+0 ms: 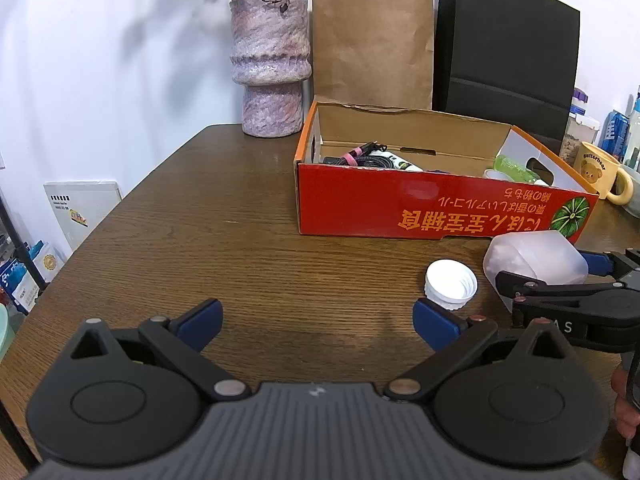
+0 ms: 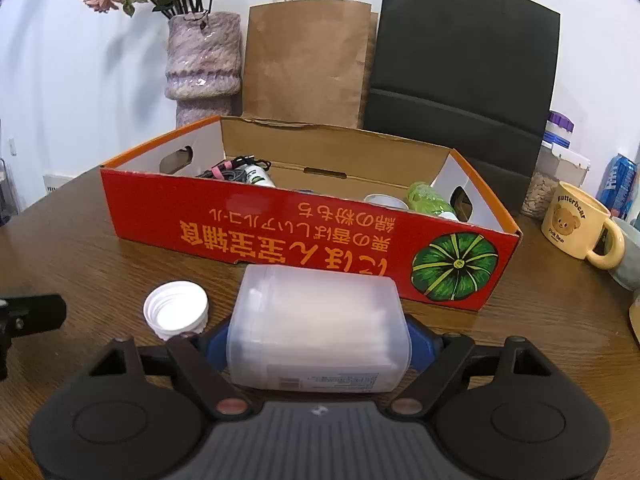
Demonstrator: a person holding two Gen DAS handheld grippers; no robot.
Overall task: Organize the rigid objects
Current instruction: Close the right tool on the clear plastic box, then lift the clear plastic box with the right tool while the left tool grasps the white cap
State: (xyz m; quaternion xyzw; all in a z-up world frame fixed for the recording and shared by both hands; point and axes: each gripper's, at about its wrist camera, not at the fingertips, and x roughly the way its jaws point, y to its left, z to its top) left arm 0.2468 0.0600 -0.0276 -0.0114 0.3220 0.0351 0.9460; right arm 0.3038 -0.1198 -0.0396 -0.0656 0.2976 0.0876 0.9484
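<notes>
Right claw seemingly grips container.

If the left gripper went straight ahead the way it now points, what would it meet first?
Probably bare table: nothing lies between the open left gripper fingers, and it points downward at the wood. The white cap sits just right of that line; the red box lies farther off.

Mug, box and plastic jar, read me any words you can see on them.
Mug: "Butterbear" above the bear, "Pink Bear" below it.
Box: orange Japanese print, upside down; not read with certainty.
Jar: label print too small to read.
</notes>
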